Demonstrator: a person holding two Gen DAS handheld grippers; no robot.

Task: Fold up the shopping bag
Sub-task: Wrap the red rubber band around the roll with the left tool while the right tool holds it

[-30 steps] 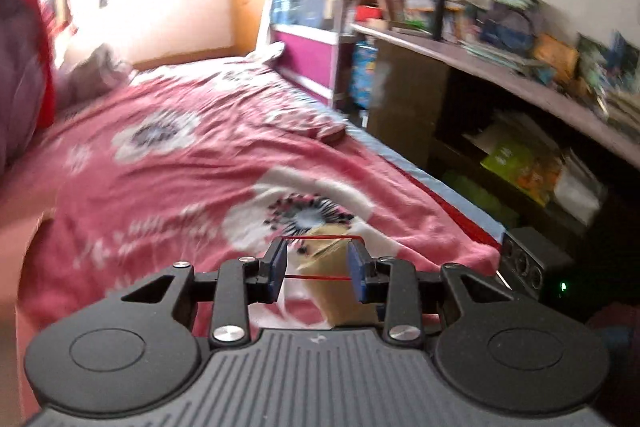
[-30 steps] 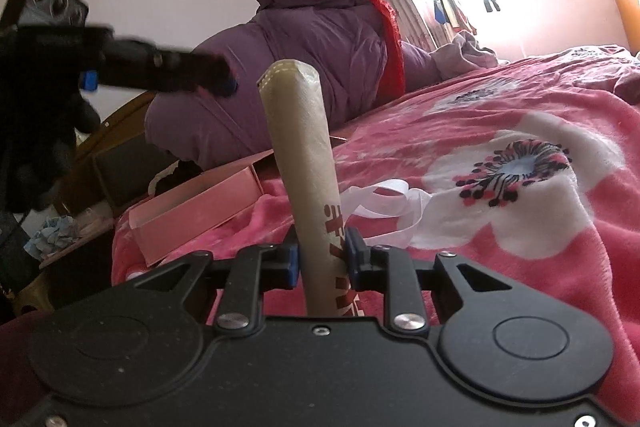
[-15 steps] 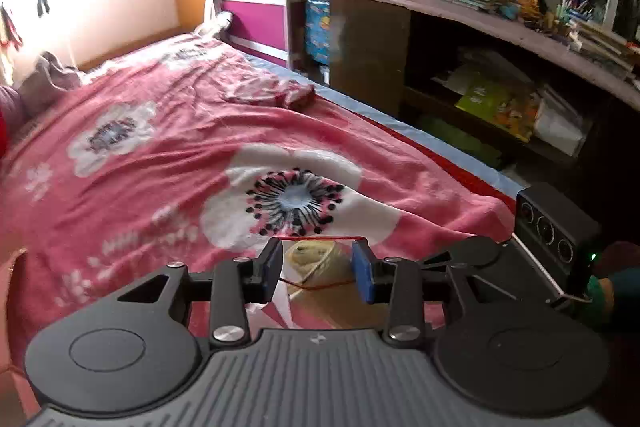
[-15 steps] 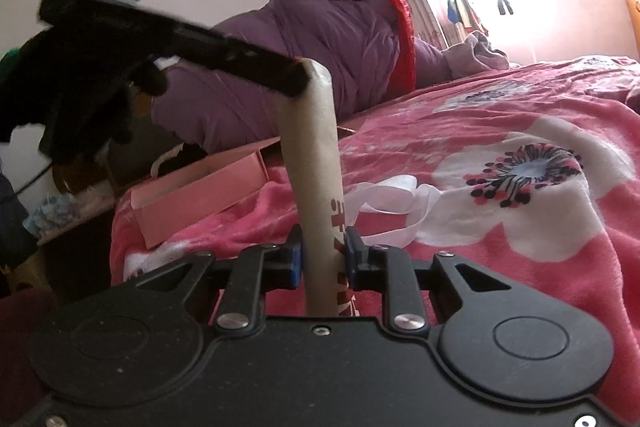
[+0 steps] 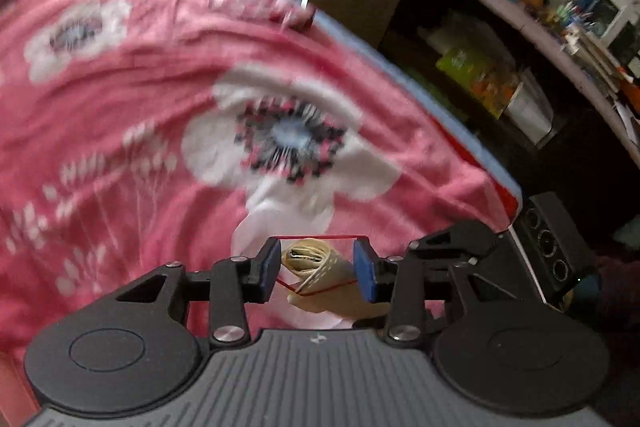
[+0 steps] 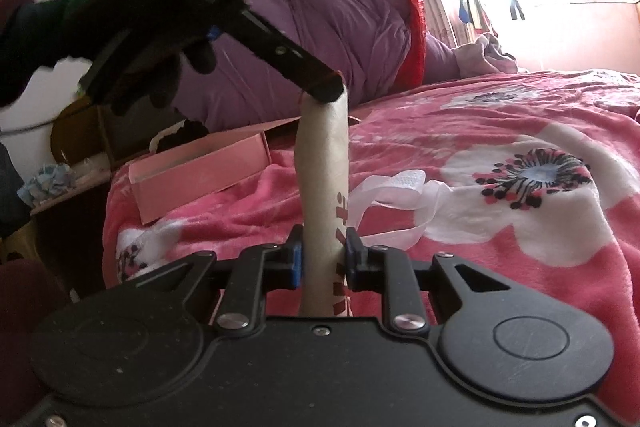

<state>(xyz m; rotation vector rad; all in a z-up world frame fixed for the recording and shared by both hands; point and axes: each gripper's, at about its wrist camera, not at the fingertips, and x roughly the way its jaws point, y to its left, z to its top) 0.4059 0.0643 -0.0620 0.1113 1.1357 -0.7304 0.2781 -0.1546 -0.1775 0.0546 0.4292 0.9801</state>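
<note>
The right gripper (image 6: 323, 259) pinches the rolled bag (image 6: 324, 163) low down, its long axis upright over the bed (image 6: 520, 267). The left gripper (image 5: 316, 269), jaws just opening, stretches a red band (image 5: 320, 237) around the roll's top end (image 5: 310, 259) without pressing it. Band must slide down.

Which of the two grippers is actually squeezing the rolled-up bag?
The right gripper: its pads press the rolled shopping bag low down. The left gripper only straddles the roll's top end, a red rubber band stretched across its fingers.
</note>
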